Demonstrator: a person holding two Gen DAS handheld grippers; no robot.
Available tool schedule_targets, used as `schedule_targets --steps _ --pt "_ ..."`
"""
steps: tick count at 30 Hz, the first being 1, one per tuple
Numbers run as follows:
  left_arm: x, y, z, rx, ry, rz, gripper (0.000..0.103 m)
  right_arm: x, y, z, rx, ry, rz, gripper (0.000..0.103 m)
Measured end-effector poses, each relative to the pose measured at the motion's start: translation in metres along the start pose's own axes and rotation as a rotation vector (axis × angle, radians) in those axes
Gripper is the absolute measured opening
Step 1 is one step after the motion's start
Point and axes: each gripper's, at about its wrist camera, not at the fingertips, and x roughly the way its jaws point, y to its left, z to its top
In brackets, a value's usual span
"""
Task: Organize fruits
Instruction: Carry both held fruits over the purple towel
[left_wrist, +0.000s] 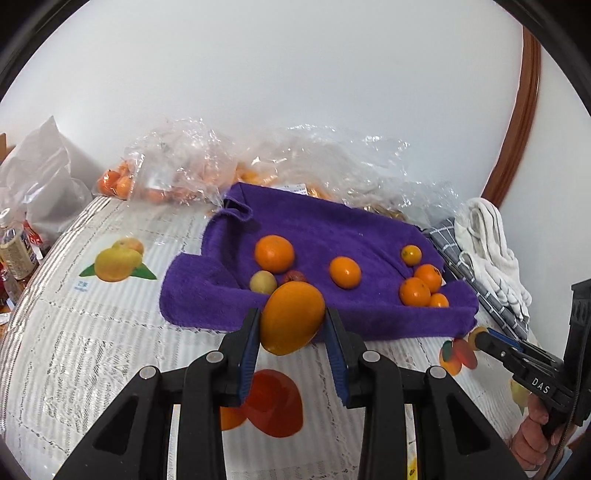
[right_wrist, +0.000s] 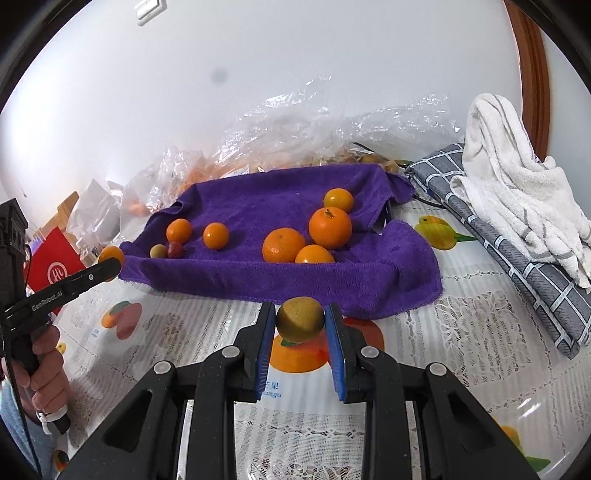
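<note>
Up front in the left wrist view, the left gripper (left_wrist: 292, 325) is clamped on a big orange mango-shaped fruit (left_wrist: 291, 317), blue pads pressing both sides, held just above the fruit-print tablecloth (left_wrist: 110, 332) at the near edge of the purple towel (left_wrist: 332, 229). On the towel, a large orange (left_wrist: 274, 253) sits at about 11 o'clock from the held fruit, with a pale yellowish small fruit (left_wrist: 263, 282) and a small red one (left_wrist: 294, 276) right behind it. Another orange (left_wrist: 345, 272) is at 1 o'clock, and a cluster of four small oranges (left_wrist: 421, 282) sits out at 2 o'clock, packed close together. Clear plastic bags (left_wrist: 184, 166) with more orange fruit pile up along the wall at 12 o'clock. Off at 3 o'clock the right gripper (left_wrist: 478, 338) pokes in, pinching a small yellow-orange fruit that's mostly hidden behind its tip.

Over in the right wrist view, the right gripper (right_wrist: 300, 321) is squeezed onto a small round yellow-green fruit (right_wrist: 300, 319), hovering over the tablecloth (right_wrist: 443, 350) just short of the purple towel (right_wrist: 295, 192). Four oranges (right_wrist: 314, 232) bunch up at 12 o'clock, and the smaller fruit line up at 10 o'clock. The left gripper (right_wrist: 112, 264) shows at 9 o'clock, gripping the orange fruit (right_wrist: 110, 255) by the towel's left corner. A white towel (right_wrist: 517, 192) lies on a grey checked cloth (right_wrist: 535, 266) at 2 o'clock.
</note>
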Motion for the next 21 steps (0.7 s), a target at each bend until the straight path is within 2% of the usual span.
schedule_targets --steps 11,21 --pt "-0.013 0.015 0.008 -0.041 -0.056 0.0 0.033 -0.005 -0.007 0.002 0.03 -0.024 0.033 0.028" --pt "-0.011 0.031 0.011 -0.076 -0.057 0.024 0.033 -0.002 -0.008 0.02 0.032 -0.013 -0.003 0.028"
